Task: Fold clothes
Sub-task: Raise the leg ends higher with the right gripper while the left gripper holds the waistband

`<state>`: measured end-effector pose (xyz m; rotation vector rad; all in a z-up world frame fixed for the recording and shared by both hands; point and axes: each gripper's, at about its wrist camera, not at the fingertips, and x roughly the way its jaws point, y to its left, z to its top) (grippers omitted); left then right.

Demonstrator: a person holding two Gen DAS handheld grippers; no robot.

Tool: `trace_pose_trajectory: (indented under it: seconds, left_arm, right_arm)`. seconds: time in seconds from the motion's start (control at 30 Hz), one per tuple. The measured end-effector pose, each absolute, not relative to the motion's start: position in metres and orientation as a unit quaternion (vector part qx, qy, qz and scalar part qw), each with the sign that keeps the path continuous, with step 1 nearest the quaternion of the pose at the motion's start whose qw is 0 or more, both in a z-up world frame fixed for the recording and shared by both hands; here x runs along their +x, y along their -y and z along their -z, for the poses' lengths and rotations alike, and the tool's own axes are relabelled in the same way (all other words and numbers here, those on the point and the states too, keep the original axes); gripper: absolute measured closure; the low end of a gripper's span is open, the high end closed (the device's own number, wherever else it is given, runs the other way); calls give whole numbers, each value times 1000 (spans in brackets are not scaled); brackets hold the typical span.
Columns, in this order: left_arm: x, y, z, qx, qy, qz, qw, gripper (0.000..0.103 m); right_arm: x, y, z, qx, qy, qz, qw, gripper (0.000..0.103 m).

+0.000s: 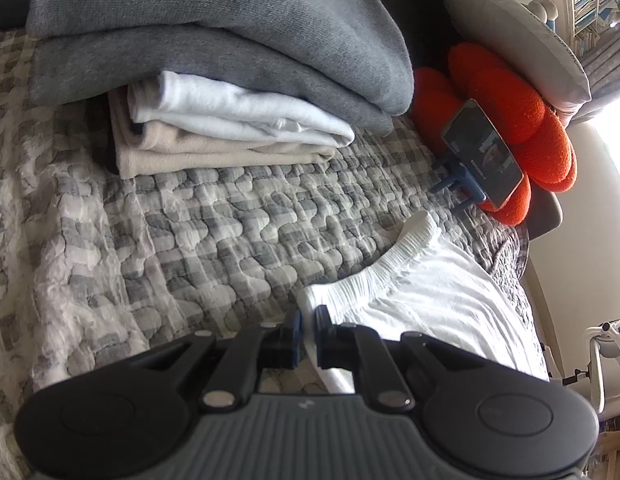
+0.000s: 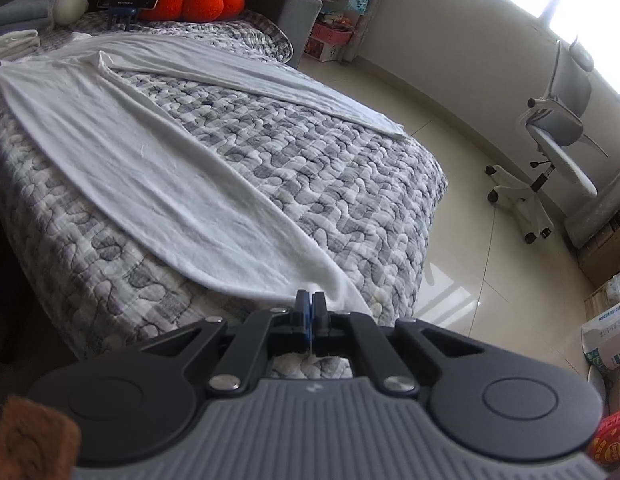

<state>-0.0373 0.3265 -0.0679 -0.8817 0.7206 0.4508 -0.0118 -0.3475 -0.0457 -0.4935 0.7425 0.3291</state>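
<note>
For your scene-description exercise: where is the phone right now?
In the left wrist view the phone sits at the right, propped on a blue stand against the orange cushion, beyond the white trousers.

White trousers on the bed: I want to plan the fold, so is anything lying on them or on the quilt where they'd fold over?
Nothing visible does. The white trousers lie flat on the quilt; the folded pile and phone sit apart from them, by the orange cushion.

Left gripper (image 1: 309, 317), right gripper (image 2: 311, 301) both clamped
</note>
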Motion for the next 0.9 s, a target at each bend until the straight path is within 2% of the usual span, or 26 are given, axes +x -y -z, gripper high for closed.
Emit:
trace_pose_trajectory:
  seconds: [0.07, 0.13, 0.27, 0.33, 0.37, 0.73, 0.9]
  left_arm:
    - [-36, -326, 68, -413, -339, -212, 818, 96]
    - [-36, -325, 68, -412, -339, -212, 819, 96]
    - [-35, -325, 68, -413, -340, -212, 818, 96]
    - [-35, -326, 69, -413, -340, -211, 818, 96]
    - [-35, -326, 69, -413, -341, -211, 818, 96]
    - [-30, -324, 69, -407, -342, -209, 821, 96]
    - [-27, -324, 67, -402, -341, -208, 824, 96]
  right_arm:
    - [-10, 349, 50, -236, -368, -158, 886, 102]
    - [-12, 351, 53, -235, -377, -163, 881, 92]
    - [-12, 356, 58, -231, -396, -161, 874, 86]
    - [-12, 360, 60, -227, -405, -153, 872, 72]
    - [-12, 362, 61, -224, -408, -152, 872, 71]
    - [4, 375, 64, -172, -424, -126, 880, 70]
    - [-2, 352, 70, -274, -370, -119, 880, 70]
